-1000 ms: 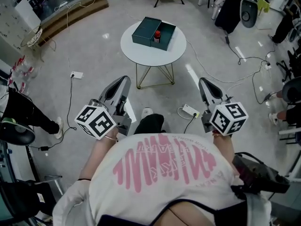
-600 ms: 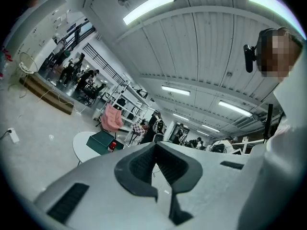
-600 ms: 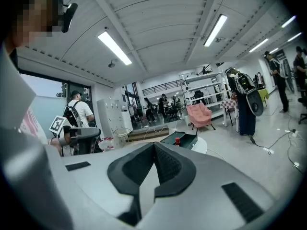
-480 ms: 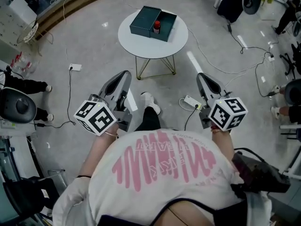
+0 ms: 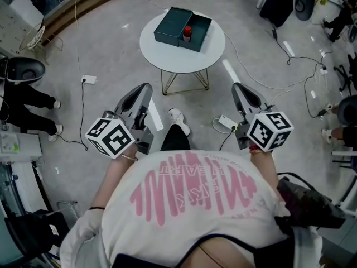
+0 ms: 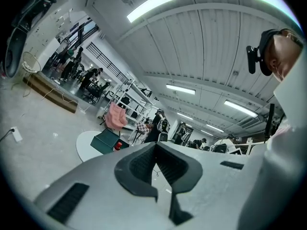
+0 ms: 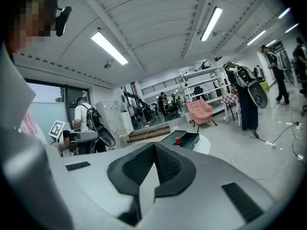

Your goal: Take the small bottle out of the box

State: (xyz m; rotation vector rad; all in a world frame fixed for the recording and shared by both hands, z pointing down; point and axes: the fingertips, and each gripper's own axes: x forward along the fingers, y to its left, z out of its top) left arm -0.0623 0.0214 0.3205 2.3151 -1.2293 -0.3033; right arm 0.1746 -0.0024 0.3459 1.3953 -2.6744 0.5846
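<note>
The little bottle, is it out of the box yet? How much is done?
Not yet. Done: the box on the round table already sits open. In hand: nothing. The left tool and right tool are both shut and empty, held well short of the table. Left to do: reach the table, grip the small bottle, which stands in the box, and lift it out.

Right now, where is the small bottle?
Head view, top centre: the small bottle stands in the right-hand part of the dark green box on the round white table.
</note>
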